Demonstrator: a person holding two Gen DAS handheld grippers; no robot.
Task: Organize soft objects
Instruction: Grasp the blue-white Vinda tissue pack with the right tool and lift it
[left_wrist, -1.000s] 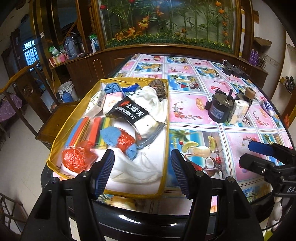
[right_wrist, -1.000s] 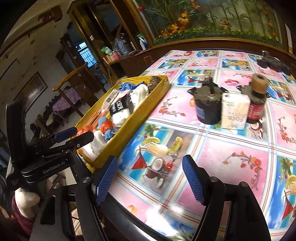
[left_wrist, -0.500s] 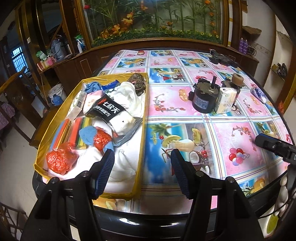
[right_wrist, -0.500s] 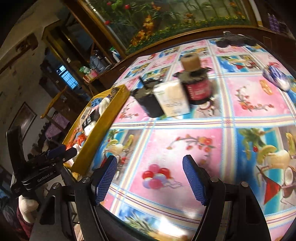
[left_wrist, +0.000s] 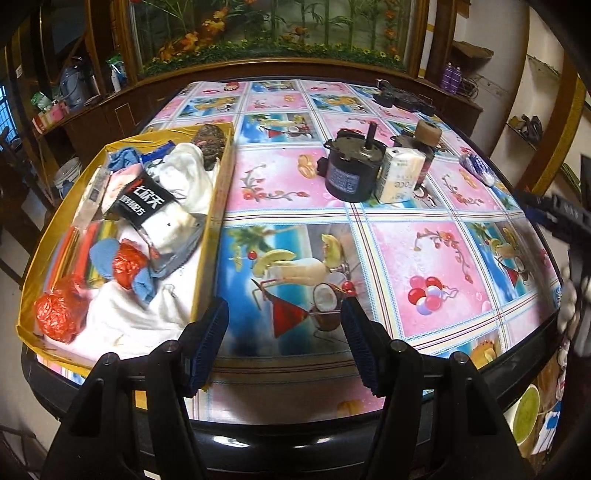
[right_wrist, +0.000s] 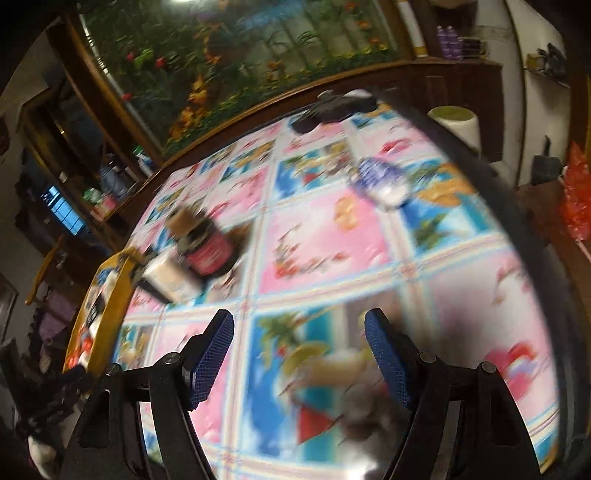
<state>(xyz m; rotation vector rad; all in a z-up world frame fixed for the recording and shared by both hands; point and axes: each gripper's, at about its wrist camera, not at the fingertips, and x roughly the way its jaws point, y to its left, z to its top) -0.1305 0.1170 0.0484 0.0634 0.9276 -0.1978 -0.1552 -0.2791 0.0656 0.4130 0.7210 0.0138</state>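
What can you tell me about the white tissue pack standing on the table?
The tissue pack is a small, soft white plastic-wrapped block with dark "Face" lettering that reads upside down in the left wrist view. It stands upright on the patterned tablecloth, wedged between the black cylindrical motor and the dark bottle, apparently touching both. No tongs touch it. The right wrist view blurs it.

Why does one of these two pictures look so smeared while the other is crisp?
Right wrist view: motion blur smears the tablecloth and bottle, though the right gripper stays sharp. Left wrist view: crisp, with the yellow box clear; fisheye bends the table edge.
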